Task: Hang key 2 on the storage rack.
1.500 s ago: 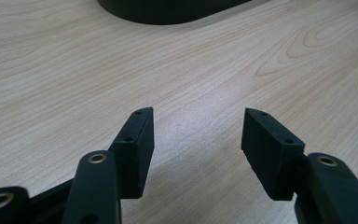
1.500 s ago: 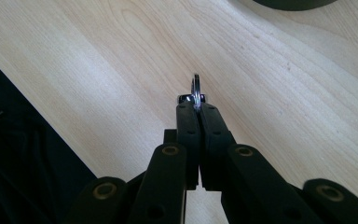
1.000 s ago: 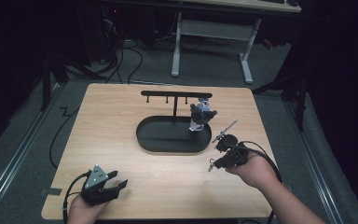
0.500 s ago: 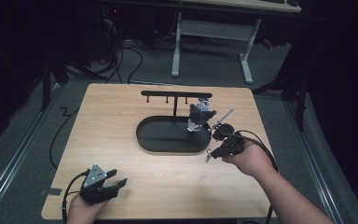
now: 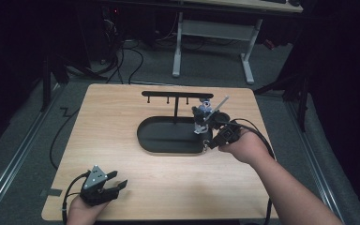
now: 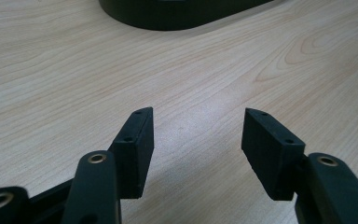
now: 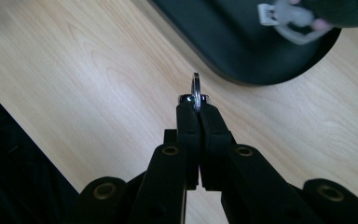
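Note:
A black stand with an oval base (image 5: 164, 137) and a top bar with hooks (image 5: 176, 94) stands mid-table. A small grey-blue figure keychain (image 5: 200, 115) hangs by the bar's right end, above the base; it is blurred in the right gripper view (image 7: 289, 18). My right gripper (image 5: 208, 142) hovers at the base's right rim, shut on a small metal key ring (image 7: 196, 88) that sticks out edge-on past the fingertips (image 7: 198, 105). My left gripper (image 5: 118, 183) rests near the table's front left corner, open, with bare wood between its pads (image 6: 135, 140).
The wooden table (image 5: 122, 108) has bare wood all around the stand. Behind its far edge are a white desk frame (image 5: 211, 33), cables on the floor (image 5: 131, 51) and dark surroundings. Metal rails (image 5: 14, 154) run along the floor on the left.
My right hand has carried the ring away from me and slightly left, up to the stand base's right rim. The left gripper has stayed put.

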Motion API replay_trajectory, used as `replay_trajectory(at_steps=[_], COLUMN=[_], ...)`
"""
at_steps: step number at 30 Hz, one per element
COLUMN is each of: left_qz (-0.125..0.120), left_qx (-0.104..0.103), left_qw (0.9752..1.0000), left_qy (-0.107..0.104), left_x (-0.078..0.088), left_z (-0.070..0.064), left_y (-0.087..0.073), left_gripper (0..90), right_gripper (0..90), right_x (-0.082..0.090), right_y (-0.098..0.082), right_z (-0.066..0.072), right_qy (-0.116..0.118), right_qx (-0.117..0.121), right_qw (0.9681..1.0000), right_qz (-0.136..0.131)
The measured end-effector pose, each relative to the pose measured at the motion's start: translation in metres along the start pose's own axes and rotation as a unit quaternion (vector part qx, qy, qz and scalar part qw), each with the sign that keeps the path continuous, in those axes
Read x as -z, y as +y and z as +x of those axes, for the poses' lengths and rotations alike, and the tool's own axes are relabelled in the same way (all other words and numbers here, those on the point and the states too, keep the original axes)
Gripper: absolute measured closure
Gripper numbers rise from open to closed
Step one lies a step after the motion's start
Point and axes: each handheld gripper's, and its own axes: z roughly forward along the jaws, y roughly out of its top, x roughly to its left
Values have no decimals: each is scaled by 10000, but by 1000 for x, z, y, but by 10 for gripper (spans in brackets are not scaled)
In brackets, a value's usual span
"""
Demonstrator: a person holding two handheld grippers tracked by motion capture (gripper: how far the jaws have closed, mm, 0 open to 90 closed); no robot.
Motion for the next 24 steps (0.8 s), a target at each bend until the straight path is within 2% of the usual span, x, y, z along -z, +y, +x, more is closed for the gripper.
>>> replay_trajectory(at_steps=[7,9,10,11,12,19,24], left_qz=[-6,2,-35,-45,-43,-7,8], left_qx=[16,32,61,65,52,-11,-12], left_qw=[10000,10000,10000,10000,10000,10000,10000], left_qy=[29,40,44,47,57,52,61], left_x=[4,6,6,6,6,5,5], left_z=[1,2,2,2,1,-1,0], left_y=[-3,-3,-3,-3,-3,-3,-4], left_gripper=[446,446,446,446,446,446,446], right_gripper=[890,890,890,890,890,890,890], right_x=[5,6,6,7,7,14,14], right_y=[18,24,27,29,32,53,66], right_z=[-4,-4,-6,-4,-6,-10,-15], right_qy=[7,34,39,30,32,46,1], right_qx=[66,11,153,40,192,126,105], right_qw=[10000,10000,9999,10000,9998,9999,9999], right_qz=[-9,10,-19,38,2,-21,90])
